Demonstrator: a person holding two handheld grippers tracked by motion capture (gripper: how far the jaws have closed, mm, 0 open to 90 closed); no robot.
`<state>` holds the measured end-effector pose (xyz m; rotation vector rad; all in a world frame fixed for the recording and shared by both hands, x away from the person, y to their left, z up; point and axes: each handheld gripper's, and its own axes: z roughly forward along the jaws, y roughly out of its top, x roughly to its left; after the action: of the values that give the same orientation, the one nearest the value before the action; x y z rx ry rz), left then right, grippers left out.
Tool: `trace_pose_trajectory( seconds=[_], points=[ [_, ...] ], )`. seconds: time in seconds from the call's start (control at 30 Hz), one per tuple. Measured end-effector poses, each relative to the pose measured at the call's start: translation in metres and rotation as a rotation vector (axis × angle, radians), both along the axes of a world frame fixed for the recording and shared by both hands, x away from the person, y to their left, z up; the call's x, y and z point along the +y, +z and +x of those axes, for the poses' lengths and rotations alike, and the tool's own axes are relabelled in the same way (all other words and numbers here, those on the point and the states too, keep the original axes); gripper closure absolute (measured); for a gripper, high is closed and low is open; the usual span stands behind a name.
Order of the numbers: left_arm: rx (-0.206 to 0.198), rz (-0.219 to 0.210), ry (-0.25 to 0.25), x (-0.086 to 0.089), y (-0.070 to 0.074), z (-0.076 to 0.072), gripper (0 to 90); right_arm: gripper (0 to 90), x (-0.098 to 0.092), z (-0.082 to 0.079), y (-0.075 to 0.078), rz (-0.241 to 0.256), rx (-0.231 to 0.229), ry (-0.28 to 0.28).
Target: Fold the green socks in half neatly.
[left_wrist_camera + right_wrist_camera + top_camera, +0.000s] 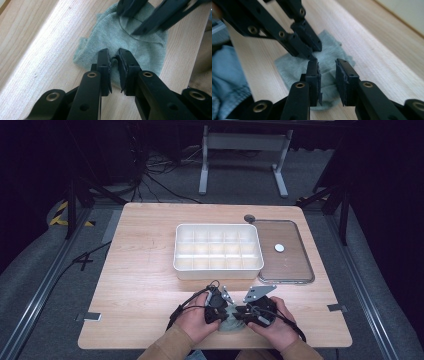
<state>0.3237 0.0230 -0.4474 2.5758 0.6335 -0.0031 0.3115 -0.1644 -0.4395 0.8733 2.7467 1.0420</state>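
Jaws of both grippers are lowered onto a grey-green cloth [130,40] at the near edge of the tabletop [145,285].

The jaws of the left gripper [114,60] stand nearly together and pinch a small raised fold of the cloth between their pads. The jaws of the right gripper [327,66] are parted, with a clear gap between the pads and nothing gripped; they rest over the cloth, just beside the left gripper's tips. In the high view the cloth lies crumpled between the two hands, close to the person's side of the tabletop. A white compartment tray [218,269] sits farther back at mid-tabletop, well apart from the cloth. A clear lid [295,270] with a white disc [279,248] on it lies touching the tray's right side.
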Motion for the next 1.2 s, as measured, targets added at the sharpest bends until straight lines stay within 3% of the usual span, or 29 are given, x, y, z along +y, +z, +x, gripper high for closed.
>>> trace_pose_trajectory(
  seconds=[0.2, 0.3, 0.4, 0.53, 0.7, 0.83, 0.9, 1.03, 1.2],
  points=[
    [0.005, 0.007, -0.003, 0.0, 0.001, 0.001, 79.8, 70.7, -0.017, 0.0, 0.01, 0.02, -0.005, -0.051],
    [0.007, 0.003, 0.004, 0.0, 0.001, 0.0, 79.8, 79.2, -0.013, -0.004, 0.011, 0.006, -0.001, -0.039],
    [0.007, 0.002, 0.001, 0.0, 0.0, 0.001, 79.8, 80.2, -0.003, -0.007, 0.004, -0.028, 0.016, -0.007],
    [0.005, -0.019, 0.011, 0.001, -0.001, 0.0, 79.3, 81.6, 0.005, -0.005, -0.009, -0.065, 0.023, 0.002],
    [0.027, -0.048, 0.012, 0.004, 0.0, 0.001, 74.5, 82.5, 0.008, -0.005, -0.011, -0.076, 0.014, 0.011],
    [0.037, -0.098, 0.034, 0.021, 0.012, 0.002, 71.9, 83.8, 0.009, -0.006, -0.011, -0.092, -0.002, 0.021],
    [0.051, -0.098, 0.034, 0.026, 0.014, 0.003, 71.8, 84.0, 0.009, -0.005, -0.011, -0.093, -0.004, 0.024],
    [0.071, -0.049, 0.008, 0.038, 0.012, 0.006, 71.9, 84.2, 0.01, -0.006, -0.011, -0.111, -0.013, 0.031],
    [0.091, 0.013, -0.023, 0.035, 0.004, 0.005, 74.8, 84.2, 0.01, -0.005, -0.01, -0.108, -0.008, 0.032]
  ],
)
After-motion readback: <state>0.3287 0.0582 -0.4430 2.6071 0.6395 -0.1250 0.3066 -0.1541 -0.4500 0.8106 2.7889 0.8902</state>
